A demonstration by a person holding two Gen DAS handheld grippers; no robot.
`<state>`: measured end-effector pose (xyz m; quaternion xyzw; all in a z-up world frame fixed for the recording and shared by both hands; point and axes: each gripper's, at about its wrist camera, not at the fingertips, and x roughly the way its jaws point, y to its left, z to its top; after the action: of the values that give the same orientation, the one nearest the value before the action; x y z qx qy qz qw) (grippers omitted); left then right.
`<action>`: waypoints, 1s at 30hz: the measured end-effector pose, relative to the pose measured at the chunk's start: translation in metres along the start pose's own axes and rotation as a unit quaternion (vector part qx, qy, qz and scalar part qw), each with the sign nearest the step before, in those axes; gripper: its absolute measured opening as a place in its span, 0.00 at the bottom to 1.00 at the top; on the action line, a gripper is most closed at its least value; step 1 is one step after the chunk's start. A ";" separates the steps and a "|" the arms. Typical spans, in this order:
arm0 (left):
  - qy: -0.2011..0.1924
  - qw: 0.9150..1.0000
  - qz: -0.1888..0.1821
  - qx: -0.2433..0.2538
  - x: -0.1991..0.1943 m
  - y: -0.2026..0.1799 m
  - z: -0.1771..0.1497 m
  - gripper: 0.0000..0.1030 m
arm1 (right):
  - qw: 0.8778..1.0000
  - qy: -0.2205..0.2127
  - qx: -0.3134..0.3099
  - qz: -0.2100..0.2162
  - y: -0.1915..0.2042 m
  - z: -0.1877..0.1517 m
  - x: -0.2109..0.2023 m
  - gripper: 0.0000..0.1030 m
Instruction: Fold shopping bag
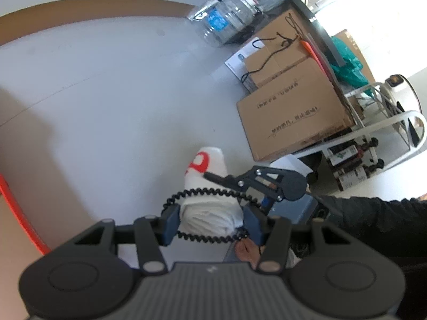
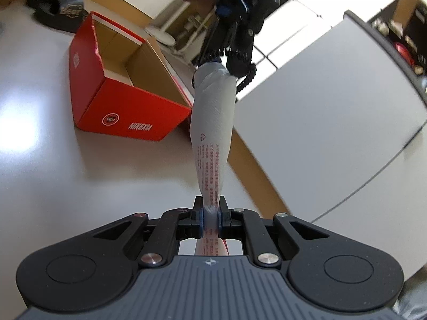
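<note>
White plastic, the rolled shopping bag (image 1: 210, 213) sits pinched between the left gripper (image 1: 212, 224) jaws above the pale table (image 1: 93, 93) in the left wrist view, while the right wrist view shows the right gripper (image 2: 210, 217) jaws clamped tight on its other end beside a red box (image 2: 106, 101).

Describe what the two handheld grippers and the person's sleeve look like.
Both are alike: the left gripper and the right gripper have a ribbed dark grey body, black linkage arms with silver rivets, round black caps at each side and blue pads on the jaws. A coiled black cable loops across the left one. The sleeve is dark.
</note>
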<state>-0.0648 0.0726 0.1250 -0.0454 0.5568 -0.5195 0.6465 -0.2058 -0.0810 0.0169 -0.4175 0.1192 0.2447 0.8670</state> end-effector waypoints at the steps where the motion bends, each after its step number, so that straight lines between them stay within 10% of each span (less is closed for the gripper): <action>1: -0.003 1.000 0.006 0.001 0.002 -0.001 -0.001 0.55 | 1.000 0.006 0.008 0.002 0.000 0.001 0.001 0.10; 12: -0.083 0.993 0.075 0.041 0.022 -0.021 -0.022 0.56 | 0.990 0.029 0.128 0.044 -0.012 0.008 -0.003 0.09; 30: -0.193 0.976 0.006 -0.096 0.051 0.013 -0.073 0.43 | 0.998 0.015 0.041 0.042 0.001 0.017 -0.013 0.12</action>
<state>-0.1208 0.0796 0.0549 -0.2035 0.4695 -0.4410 0.7374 -0.2177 -0.0719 0.0321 -0.3802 0.1596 0.2699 0.8701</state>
